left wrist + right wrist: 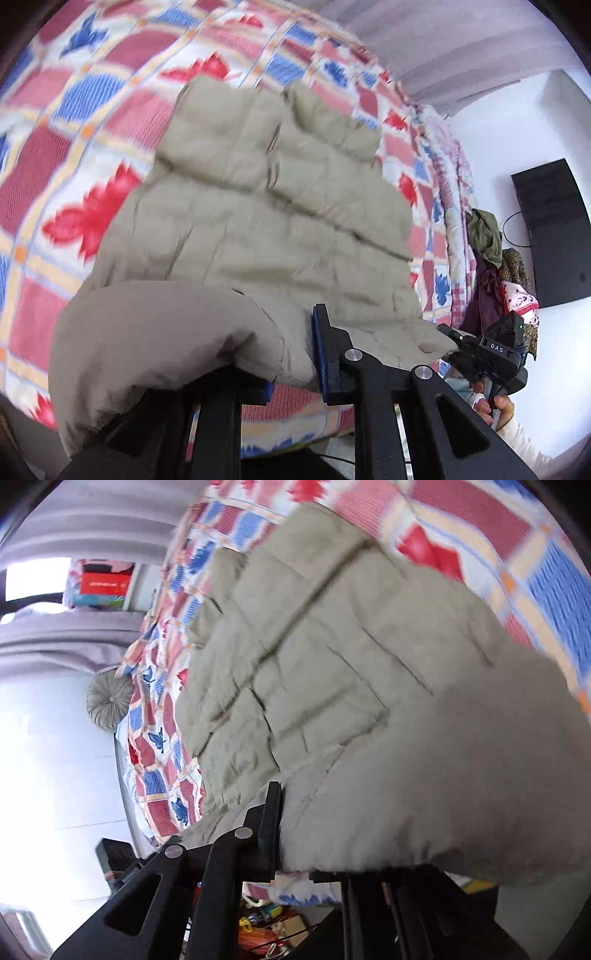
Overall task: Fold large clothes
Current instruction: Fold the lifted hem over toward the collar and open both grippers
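Note:
A beige quilted puffer jacket [266, 206] lies on a bed with a red, blue and white patterned bedspread [62, 122]. My left gripper [291, 369] is shut on the jacket's near edge, and the fabric bulges over the left finger. My right gripper shows in the left wrist view [448, 334], clamped on the jacket's other near corner. In the right wrist view the jacket [332, 672] fills the middle, and my right gripper [295, 849] is shut on its near edge, with the right finger hidden under fabric. The lifted edge hangs above the bedspread [162, 768].
A pile of clothes [495, 258] sits beside the bed, in front of a dark panel [554, 232] on the white wall. A grey round cushion [109, 698] lies at the bed's far end. Colourful clutter [266, 926] lies on the floor below.

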A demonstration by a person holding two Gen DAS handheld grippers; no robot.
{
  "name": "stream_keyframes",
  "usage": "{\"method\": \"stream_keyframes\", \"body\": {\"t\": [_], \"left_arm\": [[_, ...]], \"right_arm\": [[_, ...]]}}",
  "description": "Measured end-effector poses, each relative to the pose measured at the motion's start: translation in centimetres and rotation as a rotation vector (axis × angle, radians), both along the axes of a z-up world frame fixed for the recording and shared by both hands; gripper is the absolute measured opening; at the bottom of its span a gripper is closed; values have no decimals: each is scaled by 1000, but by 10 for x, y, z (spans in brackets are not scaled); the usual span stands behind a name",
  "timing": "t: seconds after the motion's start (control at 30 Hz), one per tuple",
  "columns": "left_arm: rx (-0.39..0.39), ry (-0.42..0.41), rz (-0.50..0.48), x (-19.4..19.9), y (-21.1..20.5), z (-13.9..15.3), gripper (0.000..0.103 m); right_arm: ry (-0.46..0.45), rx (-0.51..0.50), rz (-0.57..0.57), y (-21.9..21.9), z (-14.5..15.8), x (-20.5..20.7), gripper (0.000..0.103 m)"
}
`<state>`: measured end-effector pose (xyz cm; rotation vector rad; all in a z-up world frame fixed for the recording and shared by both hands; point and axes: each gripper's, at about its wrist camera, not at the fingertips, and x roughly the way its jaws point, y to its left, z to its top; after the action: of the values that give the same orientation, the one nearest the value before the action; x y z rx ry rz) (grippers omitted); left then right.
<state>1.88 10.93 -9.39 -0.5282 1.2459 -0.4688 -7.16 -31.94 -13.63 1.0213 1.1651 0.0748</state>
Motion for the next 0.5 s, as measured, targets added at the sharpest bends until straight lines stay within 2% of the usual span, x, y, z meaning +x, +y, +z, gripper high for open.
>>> {"method": "stream_keyframes", "body": {"t": [0.17, 0.3, 0.4, 0.5], "left_arm": [[-1, -144, -16, 56, -14, 40, 19], [37, -238, -31, 103, -24, 62, 19], [96, -281, -33, 143, -33, 63, 19], [152, -288, -14, 185, -42, 49, 19]], "right_arm": [[-114, -152, 85, -4, 48, 52, 11], [-192, -249, 119, -9, 78, 105, 11], [-233, -314, 151, -10, 91, 151, 11], [-249, -369, 179, -10, 95, 196, 11]]}}
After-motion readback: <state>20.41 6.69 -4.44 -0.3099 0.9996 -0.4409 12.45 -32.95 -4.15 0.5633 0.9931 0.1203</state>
